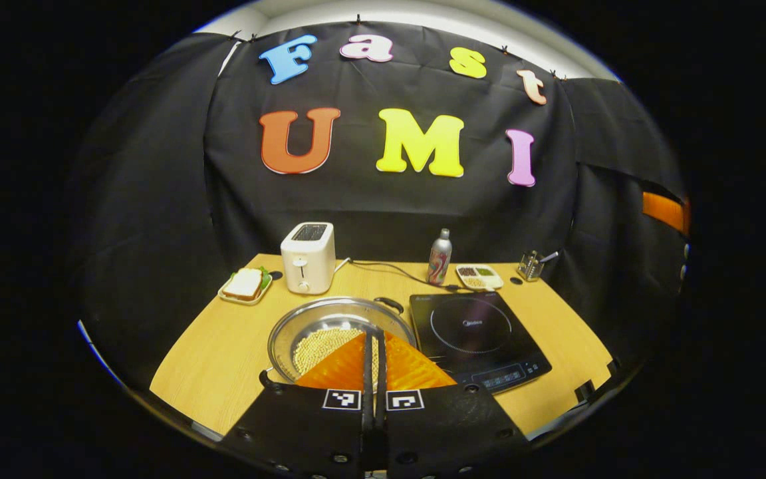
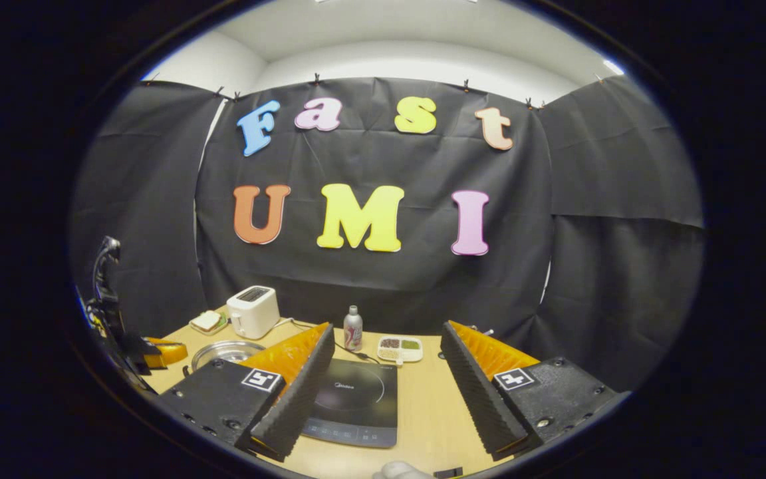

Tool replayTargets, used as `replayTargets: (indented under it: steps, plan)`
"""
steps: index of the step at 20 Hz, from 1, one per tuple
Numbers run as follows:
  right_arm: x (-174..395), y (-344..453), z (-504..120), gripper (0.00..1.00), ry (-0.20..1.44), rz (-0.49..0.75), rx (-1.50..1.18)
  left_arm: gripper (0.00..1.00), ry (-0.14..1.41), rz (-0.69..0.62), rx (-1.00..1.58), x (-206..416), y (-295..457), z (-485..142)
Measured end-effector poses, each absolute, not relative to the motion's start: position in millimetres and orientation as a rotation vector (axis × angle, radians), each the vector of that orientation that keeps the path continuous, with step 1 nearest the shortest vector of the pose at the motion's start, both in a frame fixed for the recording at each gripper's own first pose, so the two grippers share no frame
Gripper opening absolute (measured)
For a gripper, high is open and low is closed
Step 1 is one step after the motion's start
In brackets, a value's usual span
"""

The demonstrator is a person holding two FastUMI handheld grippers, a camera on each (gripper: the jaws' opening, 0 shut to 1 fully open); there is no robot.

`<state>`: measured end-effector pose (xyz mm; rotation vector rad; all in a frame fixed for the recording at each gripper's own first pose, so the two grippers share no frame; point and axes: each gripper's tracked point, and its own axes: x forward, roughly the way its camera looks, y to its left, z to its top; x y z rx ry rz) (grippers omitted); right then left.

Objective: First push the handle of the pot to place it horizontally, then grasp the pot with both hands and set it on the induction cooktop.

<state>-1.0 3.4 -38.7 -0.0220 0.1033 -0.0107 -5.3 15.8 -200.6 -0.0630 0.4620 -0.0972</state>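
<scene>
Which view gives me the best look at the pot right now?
The left gripper view: the pot sits close, its rim, far handle and pale beans visible, partly behind the shut left tool. The right gripper view shows it small, far left, partly hidden.

Silver pot (image 1: 330,319), black cooktop (image 1: 476,336), white toaster (image 1: 308,257), tan table (image 1: 223,359).

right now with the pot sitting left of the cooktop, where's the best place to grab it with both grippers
By its two loop handles, probably: the pot is wide, shallow and holds beans, so a level lift from opposite sides suits it. One handle sits at the far rim near the cooktop, the other at the near left rim. They lie diagonally, so turn the pot first.
</scene>
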Motion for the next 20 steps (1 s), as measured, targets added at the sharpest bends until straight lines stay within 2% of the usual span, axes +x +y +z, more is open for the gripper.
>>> replayTargets:
  steps: [8,11,12,13,14,15,16,17,18,20]
  plan:
    - [1,25,-66,0.97,0.18,0.016,-0.02,0.0,0.709,-0.08,-0.071,-31,33,-302]
    - [-1,29,-72,0.97,0.193,0.019,-0.008,0.0,0.783,-0.076,-0.052,-33,45,-324]
    - [-1,28,-76,1.0,0.198,0.015,-0.004,0.0,0.801,-0.081,-0.047,-32,46,-330]
    - [-2,27,-78,0.97,0.204,0.009,0.0,0.0,0.807,-0.077,-0.033,-30,50,-334]
    - [-2,24,-82,0.97,0.211,0.002,0.004,0.11,0.819,-0.075,-0.014,-26,53,-339]
    - [-2,22,-86,0.97,0.218,-0.006,0.005,0.0,0.825,-0.08,-0.004,-23,55,-344]
    - [-2,19,-90,0.97,0.226,-0.016,0.004,0.0,0.837,-0.087,-0.002,-19,54,-348]
    - [-1,16,-93,0.97,0.233,-0.024,0.005,0.1,0.85,-0.093,-0.003,-17,55,-353]
    - [-1,15,-95,0.97,0.237,-0.032,0.009,0.0,0.859,-0.096,0.0,-15,55,-358]
    - [1,14,-97,0.97,0.245,-0.04,0.013,0.0,0.883,-0.103,-0.009,-10,55,-365]
